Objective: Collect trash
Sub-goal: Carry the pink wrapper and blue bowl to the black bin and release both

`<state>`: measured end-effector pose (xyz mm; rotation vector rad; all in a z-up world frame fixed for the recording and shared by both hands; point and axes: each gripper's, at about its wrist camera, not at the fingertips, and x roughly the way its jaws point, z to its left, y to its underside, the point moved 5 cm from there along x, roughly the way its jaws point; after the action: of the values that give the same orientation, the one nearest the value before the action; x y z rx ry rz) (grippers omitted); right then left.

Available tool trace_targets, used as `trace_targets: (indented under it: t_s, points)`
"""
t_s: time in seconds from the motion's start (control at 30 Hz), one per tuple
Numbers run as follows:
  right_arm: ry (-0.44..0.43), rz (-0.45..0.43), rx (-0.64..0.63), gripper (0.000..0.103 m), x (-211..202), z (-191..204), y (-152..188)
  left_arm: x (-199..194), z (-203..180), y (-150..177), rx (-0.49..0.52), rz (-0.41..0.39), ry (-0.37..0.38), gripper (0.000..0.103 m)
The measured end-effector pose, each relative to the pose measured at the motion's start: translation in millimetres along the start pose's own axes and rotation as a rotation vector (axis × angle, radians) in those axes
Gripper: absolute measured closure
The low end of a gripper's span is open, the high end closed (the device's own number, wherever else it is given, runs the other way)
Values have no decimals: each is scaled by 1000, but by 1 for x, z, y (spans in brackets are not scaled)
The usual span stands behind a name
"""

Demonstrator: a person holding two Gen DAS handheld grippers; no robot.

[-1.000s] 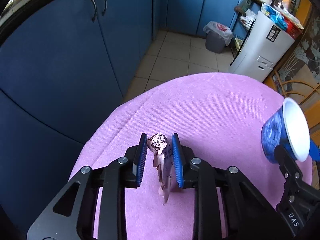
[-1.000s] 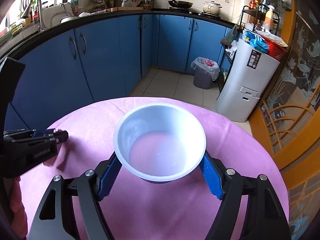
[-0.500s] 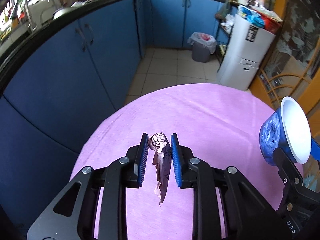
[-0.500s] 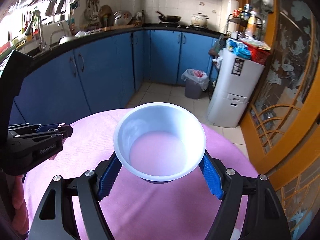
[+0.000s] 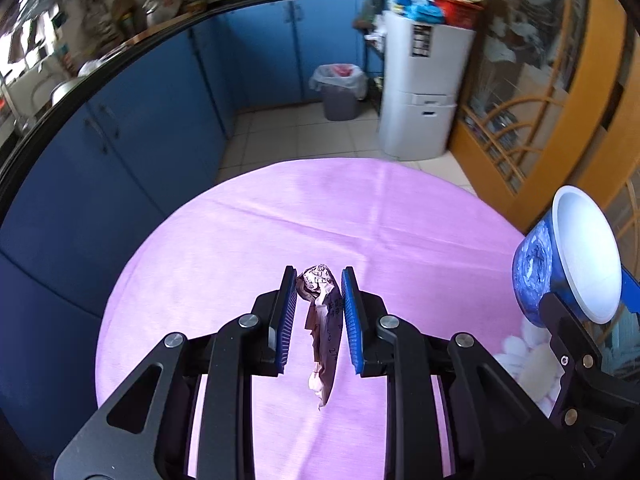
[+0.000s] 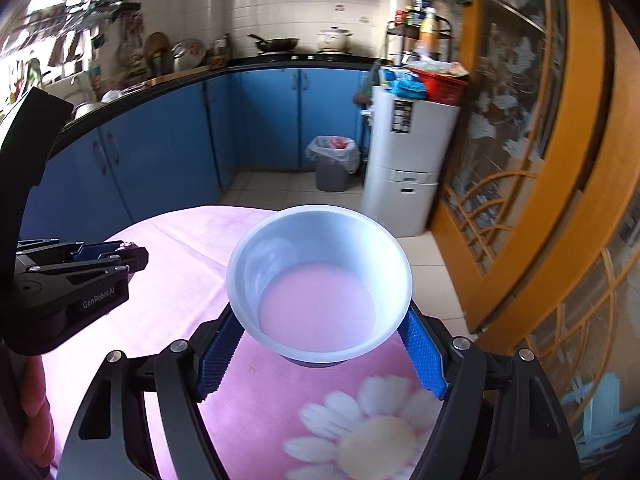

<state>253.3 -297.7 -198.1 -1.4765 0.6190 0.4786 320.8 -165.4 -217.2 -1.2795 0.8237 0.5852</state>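
My left gripper (image 5: 319, 280) is shut on a crumpled purple wrapper (image 5: 322, 320) that hangs down between its blue pads, held above the round table with the pink cloth (image 5: 320, 216). My right gripper (image 6: 320, 344) is shut on a paper cup (image 6: 319, 280), blue outside and white and empty inside, held upright above the cloth. The cup (image 5: 568, 256) and right gripper also show at the right edge of the left wrist view. The left gripper (image 6: 120, 252) shows at the left of the right wrist view.
A grey trash bin with a white liner (image 6: 334, 164) stands on the tiled floor beyond the table, next to a white drawer unit (image 6: 408, 164). Blue kitchen cabinets (image 6: 180, 148) run along the left and back. A wooden glass door (image 6: 540, 160) is on the right.
Both grippers have risen and tilted up with their loads, so more of the kitchen and the far floor shows. The grips on the wrapper and the cup are unchanged.
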Motion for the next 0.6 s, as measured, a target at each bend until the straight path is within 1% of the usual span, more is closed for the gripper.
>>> trace_targets:
  t_s: [0.27,0.6]
  points:
    - [38,-12,80,30,-20,-53,17,-11,-61,-2,90,-18,20,79]
    - [87,-27,167,30,-41,-110,38,-22,-117,4,169,-31,38,79]
